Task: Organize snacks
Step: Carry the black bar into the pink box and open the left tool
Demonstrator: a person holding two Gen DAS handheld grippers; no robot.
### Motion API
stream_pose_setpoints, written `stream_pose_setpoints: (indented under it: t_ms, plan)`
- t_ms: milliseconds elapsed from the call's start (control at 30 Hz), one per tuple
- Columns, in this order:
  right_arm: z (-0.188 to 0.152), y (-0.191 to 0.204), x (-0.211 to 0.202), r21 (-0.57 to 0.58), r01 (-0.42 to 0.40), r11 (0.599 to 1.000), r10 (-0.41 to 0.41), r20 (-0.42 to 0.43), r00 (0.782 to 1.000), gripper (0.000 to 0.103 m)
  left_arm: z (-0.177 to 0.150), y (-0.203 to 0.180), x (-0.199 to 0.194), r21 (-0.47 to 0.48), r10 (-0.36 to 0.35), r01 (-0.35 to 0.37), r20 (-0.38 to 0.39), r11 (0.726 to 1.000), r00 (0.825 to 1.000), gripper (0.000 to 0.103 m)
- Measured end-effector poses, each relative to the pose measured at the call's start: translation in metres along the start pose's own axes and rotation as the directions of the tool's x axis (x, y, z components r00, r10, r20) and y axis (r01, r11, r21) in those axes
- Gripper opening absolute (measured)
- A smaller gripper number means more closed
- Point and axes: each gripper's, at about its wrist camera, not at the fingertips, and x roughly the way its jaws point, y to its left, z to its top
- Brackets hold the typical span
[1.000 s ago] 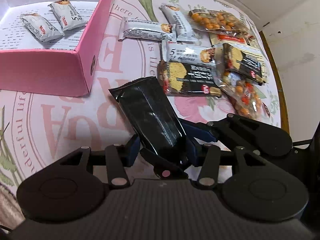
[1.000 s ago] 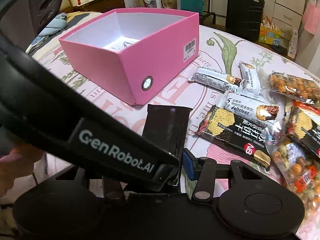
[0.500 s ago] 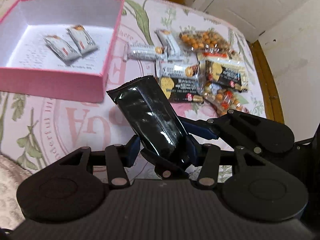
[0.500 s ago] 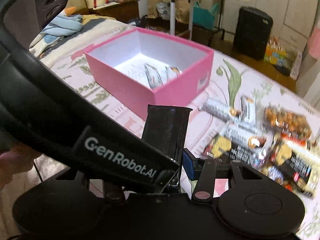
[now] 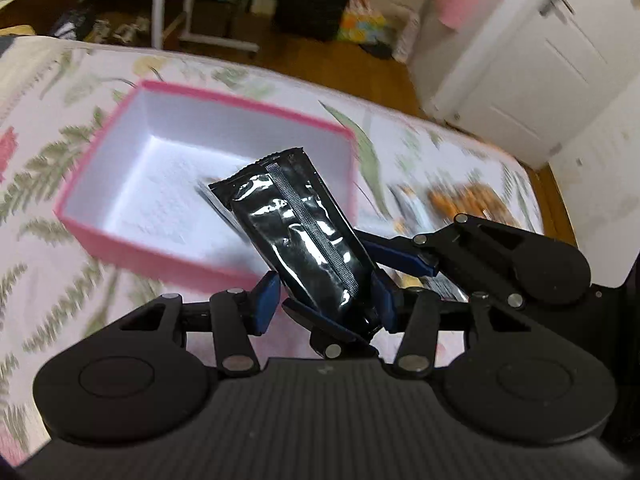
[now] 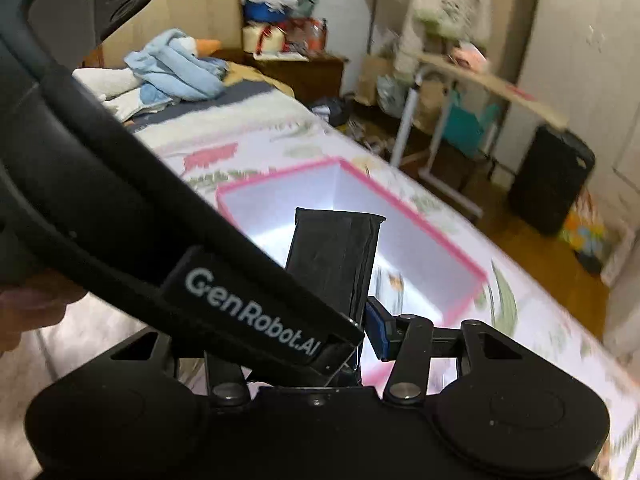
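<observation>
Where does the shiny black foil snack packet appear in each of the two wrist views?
Left wrist view: the shiny black foil snack packet stands at centre, leaning left, before the box.
Right wrist view: the packet rises at centre, seen dull and dark.
Shared landmark: the pink cardboard box behind the packet.

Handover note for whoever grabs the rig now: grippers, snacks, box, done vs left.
Left gripper: shut on the black packet, held in the air in front of the pink box.
Right gripper: shut on the same packet; the left gripper crosses in front of its camera.
Done: packet is off the cloth. Box contents are hidden or blurred in these views.
Left: drop this packet in the box, then move the loose snacks lying right of it.
</observation>
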Motion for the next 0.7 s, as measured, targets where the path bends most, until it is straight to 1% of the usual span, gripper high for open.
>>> stream_pose_setpoints:
  t_ms: [133, 267, 333, 433, 500, 600, 700]
  plan:
    - [0.022, -0.015, 0.056, -0.024, -0.074, 0.997, 0.074, -0.01, 0.997, 0.054, 0.031, 0.044, 0.035, -0.076, 0.037, -0.036, 0.001, 0.996, 0.999, 0.047]
    - [0.037, -0.02, 0.11, -0.074, -0.145, 0.987, 0.143, -0.043, 0.989, 0.054, 0.054, 0.083, 0.073, -0.15, 0.08, -0.087, -0.049, 0.985, 0.996, 0.047]
    - [0.045, -0.02, 0.135, -0.073, -0.176, 0.982, 0.169, -0.099, 0.981, 0.054, 0.061, 0.102, 0.094, -0.203, 0.068, -0.088, -0.102, 0.975, 0.992, 0.047]
    - [0.049, -0.023, 0.165, -0.036, -0.218, 0.975, 0.209, -0.173, 0.962, 0.054, 0.063, 0.124, 0.116, -0.251, 0.053, -0.094, -0.165, 0.964, 0.985, 0.047]
    - [0.048, -0.023, 0.177, -0.024, -0.223, 0.974, 0.214, -0.203, 0.956, 0.054, 0.066, 0.132, 0.129, -0.262, 0.049, -0.1, -0.194, 0.96, 0.98, 0.047]
    - [0.049, -0.029, 0.19, 0.04, -0.233, 0.972, 0.235, -0.243, 0.941, 0.055, 0.068, 0.138, 0.139, -0.28, 0.038, -0.098, -0.211, 0.955, 0.977, 0.047]
    - [0.051, -0.029, 0.196, 0.048, -0.237, 0.97, 0.241, -0.272, 0.931, 0.056, 0.067, 0.138, 0.148, -0.295, 0.024, -0.093, -0.23, 0.951, 0.973, 0.048]
